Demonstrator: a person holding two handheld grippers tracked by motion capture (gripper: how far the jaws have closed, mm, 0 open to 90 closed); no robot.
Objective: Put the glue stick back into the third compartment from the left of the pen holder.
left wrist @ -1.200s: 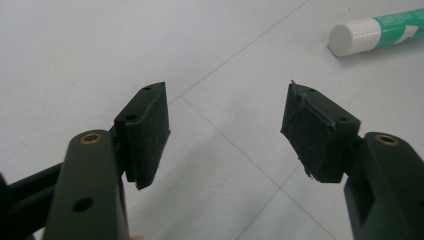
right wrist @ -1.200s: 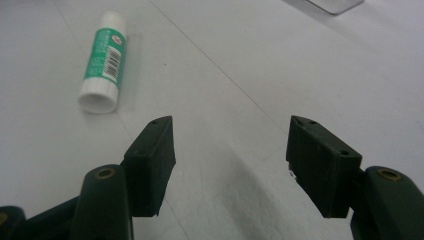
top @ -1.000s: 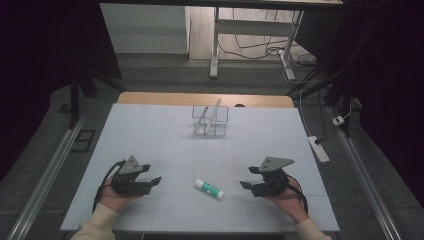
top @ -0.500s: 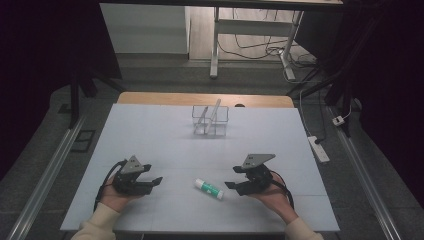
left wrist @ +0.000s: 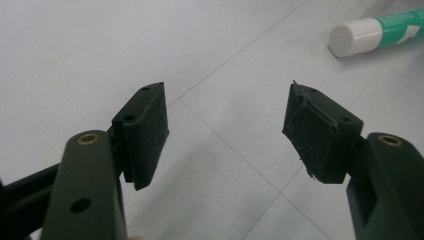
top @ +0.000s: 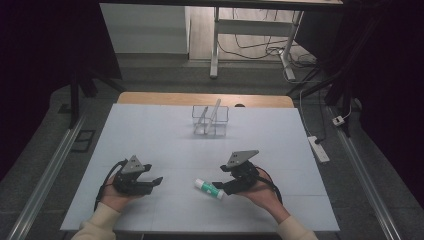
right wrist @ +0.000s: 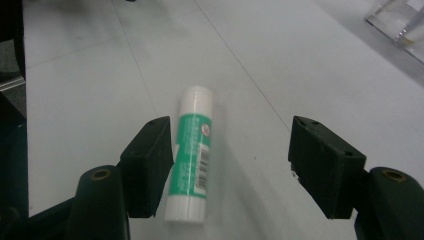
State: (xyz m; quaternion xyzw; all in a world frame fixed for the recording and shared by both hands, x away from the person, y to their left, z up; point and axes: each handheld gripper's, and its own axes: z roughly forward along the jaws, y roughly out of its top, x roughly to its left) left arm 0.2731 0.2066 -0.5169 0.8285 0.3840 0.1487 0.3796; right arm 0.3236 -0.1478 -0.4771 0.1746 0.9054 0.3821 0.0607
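Black fingers (right wrist: 147, 167), brass screws, cream sleeves (top: 97, 225)

The table (top: 165, 135) is evenly and softly lit from above, while everything around it sinks into near-black. In the right gripper view the glue stick (right wrist: 192, 150) casts a faint blurred shadow. In both gripper views the near jaws look soft.

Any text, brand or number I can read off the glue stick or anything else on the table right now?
Nothing legible.
Glue stick: green label with a small round logo, white print and a barcode, all too blurred to read.
Clear holder: no markings to be seen.
Grippers and table: no text.
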